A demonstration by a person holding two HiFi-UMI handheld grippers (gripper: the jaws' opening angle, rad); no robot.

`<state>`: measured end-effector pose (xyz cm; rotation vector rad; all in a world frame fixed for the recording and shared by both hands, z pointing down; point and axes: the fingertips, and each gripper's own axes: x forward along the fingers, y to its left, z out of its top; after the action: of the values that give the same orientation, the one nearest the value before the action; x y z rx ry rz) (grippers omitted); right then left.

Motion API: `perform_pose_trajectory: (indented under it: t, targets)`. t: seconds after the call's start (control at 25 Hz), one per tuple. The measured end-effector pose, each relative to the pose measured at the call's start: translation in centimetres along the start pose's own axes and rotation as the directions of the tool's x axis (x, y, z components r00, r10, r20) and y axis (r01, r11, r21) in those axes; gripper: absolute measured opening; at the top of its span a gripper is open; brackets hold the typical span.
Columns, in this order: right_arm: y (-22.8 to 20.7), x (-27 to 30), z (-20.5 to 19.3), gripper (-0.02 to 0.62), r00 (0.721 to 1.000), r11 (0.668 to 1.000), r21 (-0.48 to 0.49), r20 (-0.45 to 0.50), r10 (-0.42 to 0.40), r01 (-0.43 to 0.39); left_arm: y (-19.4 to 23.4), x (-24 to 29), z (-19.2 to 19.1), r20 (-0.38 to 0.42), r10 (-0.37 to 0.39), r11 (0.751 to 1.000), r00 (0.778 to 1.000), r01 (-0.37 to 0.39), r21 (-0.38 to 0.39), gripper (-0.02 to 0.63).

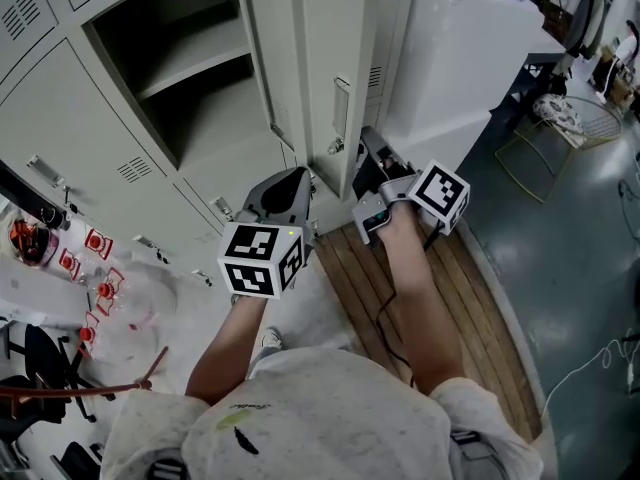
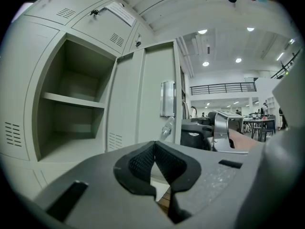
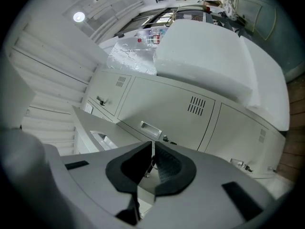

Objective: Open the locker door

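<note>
The grey locker door (image 1: 320,58) stands swung wide open, its edge toward me, with a metal handle (image 1: 341,108) and a small lock below it. The compartment (image 1: 190,78) behind it is bare, with one shelf (image 2: 71,100). My left gripper (image 1: 285,193) hovers in front of the door's lower part, shut and holding nothing. My right gripper (image 1: 372,173) sits just right of the door's free edge, jaws also shut, and I see nothing between them. In the left gripper view the door (image 2: 150,94) rises straight ahead of the jaws (image 2: 154,144). The right gripper (image 3: 152,144) faces closed lockers, the door (image 3: 95,128) at its left.
Closed locker doors (image 1: 90,158) surround the open compartment. A big white block (image 1: 470,48) stands to the right of the lockers. A wooden platform (image 1: 370,278) lies underfoot. Clear bags with red parts (image 1: 100,288) lie at the left, a wire basket (image 1: 570,118) at the far right.
</note>
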<state>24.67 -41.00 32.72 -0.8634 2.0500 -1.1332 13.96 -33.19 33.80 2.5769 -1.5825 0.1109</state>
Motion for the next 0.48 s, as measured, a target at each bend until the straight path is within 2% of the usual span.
perform_pose_trajectory:
  t: [0.24, 0.48]
  targets:
    - [1.9, -1.6, 0.9, 0.018, 0.999, 0.995, -0.104, 0.033, -0.002, 0.005, -0.7, 0.4, 0.0, -0.002, -0.034, 0.999, 0.999, 0.034, 0.0, 0.006]
    - [4.1, -3.2, 1.0, 0.018, 0.998, 0.972, -0.232, 0.054, -0.016, 0.028, -1.7, 0.2, 0.0, -0.004, -0.068, 0.998, 0.998, 0.068, 0.001, 0.006]
